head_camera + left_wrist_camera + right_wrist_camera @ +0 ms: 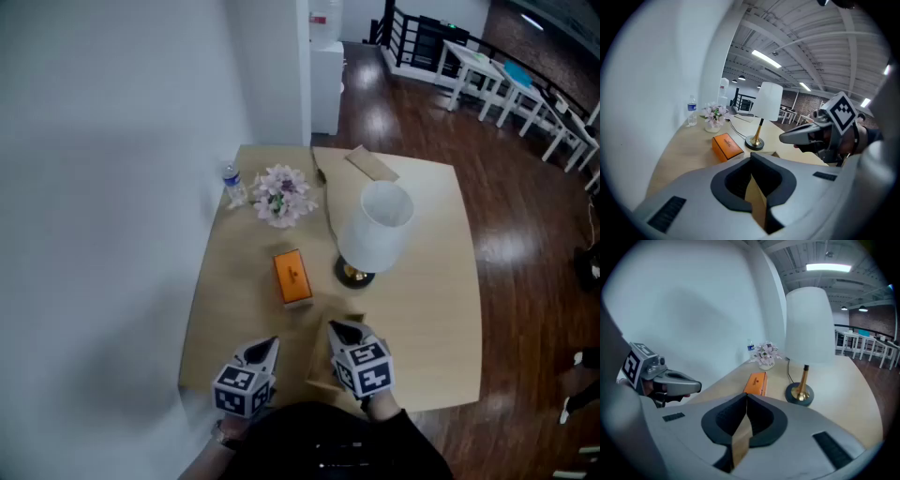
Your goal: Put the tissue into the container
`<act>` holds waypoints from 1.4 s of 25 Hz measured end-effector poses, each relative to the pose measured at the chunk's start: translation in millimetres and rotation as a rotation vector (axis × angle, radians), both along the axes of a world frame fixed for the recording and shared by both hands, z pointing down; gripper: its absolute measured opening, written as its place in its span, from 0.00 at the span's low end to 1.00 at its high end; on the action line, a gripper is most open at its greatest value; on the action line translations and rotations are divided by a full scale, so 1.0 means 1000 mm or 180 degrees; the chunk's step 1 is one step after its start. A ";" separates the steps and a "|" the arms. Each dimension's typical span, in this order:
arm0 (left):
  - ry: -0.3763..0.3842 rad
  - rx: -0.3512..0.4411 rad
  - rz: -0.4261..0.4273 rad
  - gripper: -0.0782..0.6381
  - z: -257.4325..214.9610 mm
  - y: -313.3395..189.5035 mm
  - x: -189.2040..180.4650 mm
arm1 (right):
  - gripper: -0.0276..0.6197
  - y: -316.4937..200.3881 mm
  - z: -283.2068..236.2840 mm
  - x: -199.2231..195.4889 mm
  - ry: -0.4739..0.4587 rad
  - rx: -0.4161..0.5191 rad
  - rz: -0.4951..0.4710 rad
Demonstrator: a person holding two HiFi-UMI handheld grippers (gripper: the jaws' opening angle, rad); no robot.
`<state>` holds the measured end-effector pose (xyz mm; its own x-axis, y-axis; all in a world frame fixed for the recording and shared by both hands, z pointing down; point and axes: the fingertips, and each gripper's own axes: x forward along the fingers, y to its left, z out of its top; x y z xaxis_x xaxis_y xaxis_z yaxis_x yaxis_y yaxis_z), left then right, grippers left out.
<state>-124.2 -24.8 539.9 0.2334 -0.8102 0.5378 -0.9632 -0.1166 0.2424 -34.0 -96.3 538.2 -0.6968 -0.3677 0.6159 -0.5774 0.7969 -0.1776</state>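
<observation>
**A:** So, status on the tissue job?

**B:** Not started, by my read. The orange box (292, 277) lies flat mid-table, untouched, just beside the lamp (375, 230) base. I take it for the tissue pack, since no loose tissue shows.

**A:** Fingers?

**B:** On the left gripper (751, 159) the fingers are closed tip to tip with nothing in them. The right gripper (746, 395) is the same, pressed together and empty. Both hover over the near edge of the table (431, 281), apart from the orange box.

**A:** Container?

**B:** Probably the brown cardboard piece (319, 364) at the near edge, between the two grippers. It's mostly hidden, so I can't tell whether it's open, or even a box.

**A:** What's left, then?

**B:** Everything: reach, grip, carry, drop in.

**A:** Surface and room?

**B:** The table is light wood, with its left side against a white wall (112, 187). On the far side are a water bottle (233, 184), pale flowers (281, 195) and flat cardboard sheets (370, 164). The floor (525, 234) is dark wood, with white desks (469, 56) further back. Strip lights (761, 57) hang on an open, beamed ceiling — an office loft, by the look of it.
</observation>
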 end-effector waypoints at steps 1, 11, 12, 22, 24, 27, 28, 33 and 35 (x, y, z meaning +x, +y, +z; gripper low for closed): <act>0.0000 -0.0003 0.0001 0.09 0.001 0.002 -0.009 | 0.12 -0.003 0.004 -0.018 0.0000 -0.0020 -0.0011; 0.0110 -0.0100 0.0058 0.09 0.015 0.018 -0.066 | 0.87 -0.075 0.082 -0.147 0.0643 -0.0140 0.0127; 0.0124 -0.0103 0.0053 0.09 0.016 0.019 -0.069 | 0.87 -0.080 0.092 -0.153 0.0711 -0.0192 0.0130; 0.0253 -0.0216 -0.0064 0.09 0.032 0.033 -0.099 | 0.86 -0.102 0.164 -0.160 0.1264 -0.0608 0.0442; 0.0296 -0.0239 -0.0065 0.09 0.035 0.035 -0.100 | 0.86 -0.099 0.173 -0.156 0.1358 -0.0710 0.0475; 0.0313 -0.0251 -0.0068 0.09 0.037 0.035 -0.102 | 0.84 -0.102 0.176 -0.157 0.1362 -0.0669 0.0508; 0.0300 -0.0255 -0.0064 0.09 0.038 0.034 -0.102 | 0.77 -0.103 0.175 -0.159 0.1315 -0.0672 0.0504; 0.0279 -0.0236 0.0008 0.09 0.035 0.032 -0.097 | 0.72 -0.093 0.159 -0.167 0.1036 -0.0760 0.0423; 0.0255 -0.0217 0.0002 0.09 0.032 0.032 -0.098 | 0.72 -0.083 0.137 -0.172 0.0889 -0.0686 0.0351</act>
<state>-221.9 6.8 571.5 0.2784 -0.7721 0.5712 -0.9403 -0.0978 0.3260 -206.4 -179.3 674.7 -0.4544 -0.2723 0.8482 -0.7077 0.6886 -0.1580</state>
